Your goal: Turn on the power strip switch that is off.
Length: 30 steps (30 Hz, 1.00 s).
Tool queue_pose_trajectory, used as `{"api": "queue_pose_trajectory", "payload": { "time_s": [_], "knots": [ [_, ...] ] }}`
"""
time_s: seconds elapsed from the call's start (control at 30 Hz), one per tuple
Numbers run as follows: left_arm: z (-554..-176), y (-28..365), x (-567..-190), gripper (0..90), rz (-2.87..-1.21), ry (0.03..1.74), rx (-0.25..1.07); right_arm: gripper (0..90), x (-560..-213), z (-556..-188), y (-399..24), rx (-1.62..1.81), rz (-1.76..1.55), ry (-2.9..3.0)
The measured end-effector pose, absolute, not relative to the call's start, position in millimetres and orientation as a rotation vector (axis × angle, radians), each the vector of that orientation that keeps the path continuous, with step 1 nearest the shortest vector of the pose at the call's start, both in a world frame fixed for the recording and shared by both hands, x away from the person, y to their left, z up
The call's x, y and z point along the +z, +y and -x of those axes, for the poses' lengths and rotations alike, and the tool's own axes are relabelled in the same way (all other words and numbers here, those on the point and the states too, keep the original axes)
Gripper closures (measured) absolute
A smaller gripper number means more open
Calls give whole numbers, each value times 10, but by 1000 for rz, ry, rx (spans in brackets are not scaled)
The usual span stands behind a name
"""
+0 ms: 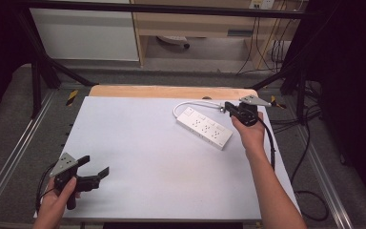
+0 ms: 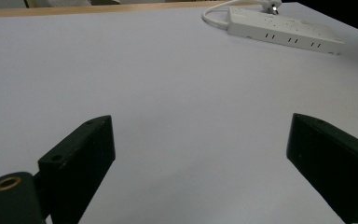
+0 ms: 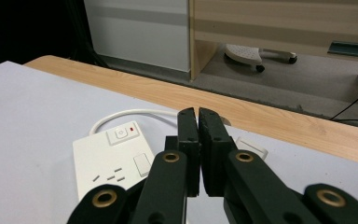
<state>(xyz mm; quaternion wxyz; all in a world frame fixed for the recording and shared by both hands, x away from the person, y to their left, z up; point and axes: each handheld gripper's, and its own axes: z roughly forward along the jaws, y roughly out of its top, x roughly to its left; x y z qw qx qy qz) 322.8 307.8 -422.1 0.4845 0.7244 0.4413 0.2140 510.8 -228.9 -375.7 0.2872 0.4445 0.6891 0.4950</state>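
A white power strip (image 1: 204, 127) lies at the table's back right, with its switch end (image 3: 121, 134) near the far edge. Its white cable (image 1: 195, 103) loops round to a plug (image 1: 220, 109) at the tips of my right gripper (image 1: 227, 109). That gripper's jaws stand pressed together (image 3: 198, 112), and no object shows between them. The plug (image 3: 251, 146) is partly hidden behind them; I cannot tell whether it is touched. My left gripper (image 1: 95, 165) rests at the front left corner, open (image 2: 200, 121) over bare tabletop, far from the power strip (image 2: 284, 31).
The white table top (image 1: 147, 157) has a wooden strip (image 1: 171, 91) along its far edge. Black frame bars and dark cables (image 1: 310, 191) run beside the table on the right. A cabinet and a wheeled base (image 3: 256, 55) stand on the floor beyond.
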Motion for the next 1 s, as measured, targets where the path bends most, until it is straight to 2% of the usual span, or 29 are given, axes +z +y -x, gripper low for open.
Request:
{"api": "queue_pose_trajectory", "payload": {
  "time_s": [1.0],
  "knots": [
    [-3228, 3089, -4219, 78, -1762, 1076, 527, 900, -3996, -5143, -2265, 1299, -1227, 1860]
  ]
}}
